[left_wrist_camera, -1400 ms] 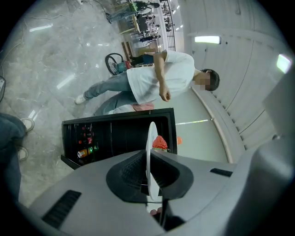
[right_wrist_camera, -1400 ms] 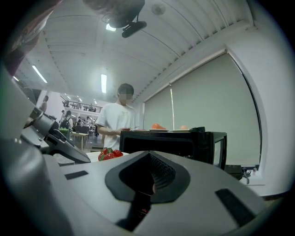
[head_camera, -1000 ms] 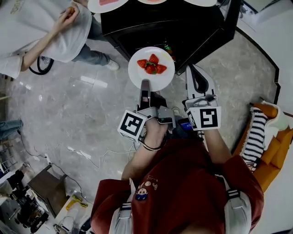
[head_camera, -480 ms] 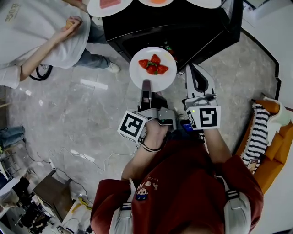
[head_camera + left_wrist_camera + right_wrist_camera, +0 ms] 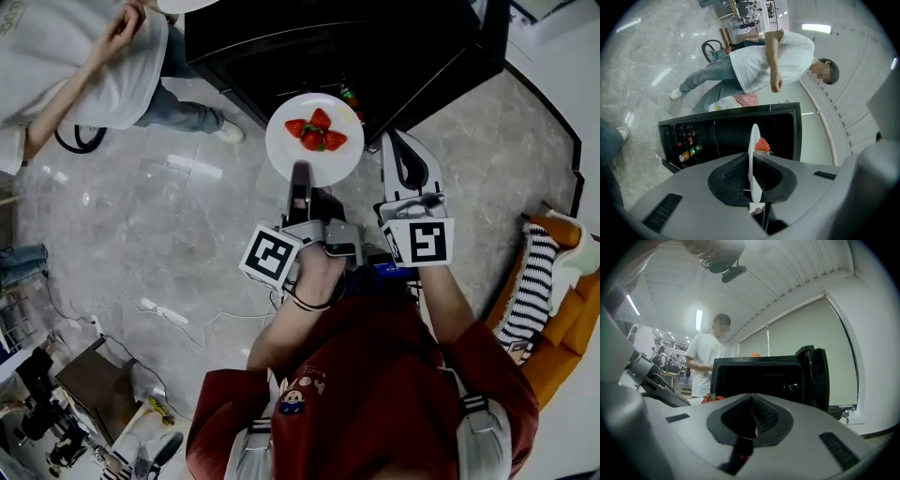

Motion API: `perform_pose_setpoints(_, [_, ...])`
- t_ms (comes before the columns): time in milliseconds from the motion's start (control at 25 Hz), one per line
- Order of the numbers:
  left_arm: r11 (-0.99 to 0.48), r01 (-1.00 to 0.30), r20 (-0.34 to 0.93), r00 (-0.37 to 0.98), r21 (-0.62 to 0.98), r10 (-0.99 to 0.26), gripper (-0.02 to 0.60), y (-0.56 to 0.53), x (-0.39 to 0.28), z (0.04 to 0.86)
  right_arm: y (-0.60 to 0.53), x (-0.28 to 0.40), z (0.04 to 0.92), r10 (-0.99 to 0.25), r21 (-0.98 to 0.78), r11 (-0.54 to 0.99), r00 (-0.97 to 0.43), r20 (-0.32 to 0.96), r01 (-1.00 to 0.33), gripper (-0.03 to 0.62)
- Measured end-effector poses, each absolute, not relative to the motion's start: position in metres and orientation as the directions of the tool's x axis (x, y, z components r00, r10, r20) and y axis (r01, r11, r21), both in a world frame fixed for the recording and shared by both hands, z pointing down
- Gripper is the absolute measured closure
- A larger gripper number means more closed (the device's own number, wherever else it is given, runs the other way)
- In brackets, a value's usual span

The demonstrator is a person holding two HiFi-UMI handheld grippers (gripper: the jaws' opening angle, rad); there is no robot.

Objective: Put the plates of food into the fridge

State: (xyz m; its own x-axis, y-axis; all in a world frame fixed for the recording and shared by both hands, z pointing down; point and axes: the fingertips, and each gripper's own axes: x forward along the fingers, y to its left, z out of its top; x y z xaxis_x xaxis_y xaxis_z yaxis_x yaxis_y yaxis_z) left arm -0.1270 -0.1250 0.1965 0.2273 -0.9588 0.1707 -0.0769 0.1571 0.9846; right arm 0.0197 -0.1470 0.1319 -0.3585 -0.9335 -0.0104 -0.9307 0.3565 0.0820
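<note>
A white plate (image 5: 313, 141) carrying a few strawberries (image 5: 312, 131) hangs in front of the black fridge (image 5: 375, 42), whose door (image 5: 450, 80) stands open. My left gripper (image 5: 299, 175) is shut on the plate's near rim. The left gripper view has the plate (image 5: 753, 140) edge-on between the pads, one strawberry (image 5: 762, 144) showing beyond it. My right gripper (image 5: 392, 141) hangs to the plate's right, shut and empty. In the right gripper view my right gripper (image 5: 751, 401) faces the dark fridge (image 5: 759, 376) and its door (image 5: 818, 376).
A person in a white shirt (image 5: 84, 56) stands left of the fridge. An orange seat with a striped cloth (image 5: 525, 281) is at the right. Cables (image 5: 169, 314) trail over the marble floor. Bottles (image 5: 686, 154) fill the door shelf.
The fridge top with its plates has slid out past the upper edge of the head view. The plate stays gripped in the left gripper; both grippers keep their places beside each other.
</note>
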Motion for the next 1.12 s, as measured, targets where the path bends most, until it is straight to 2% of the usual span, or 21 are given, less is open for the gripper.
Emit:
perform_pose_setpoints(480, [0.181, -0.106, 0.197, 0.178, 0.978, -0.964, 0.558, -0.123, -0.087, 0.308, -0.15, 0.057, 0.246, -0.923, 0.085, 0.383, -0.384, 0.0, -0.92, 0.59])
perform_pose_setpoints(1120, [0.123, -0.096, 0.133, 0.114, 0.988, -0.984, 0.558, -0.155, -0.085, 0.437, -0.185, 0.061, 0.385, -0.917, 0.083, 0.391, -0.396, -0.056, -0.917, 0.59])
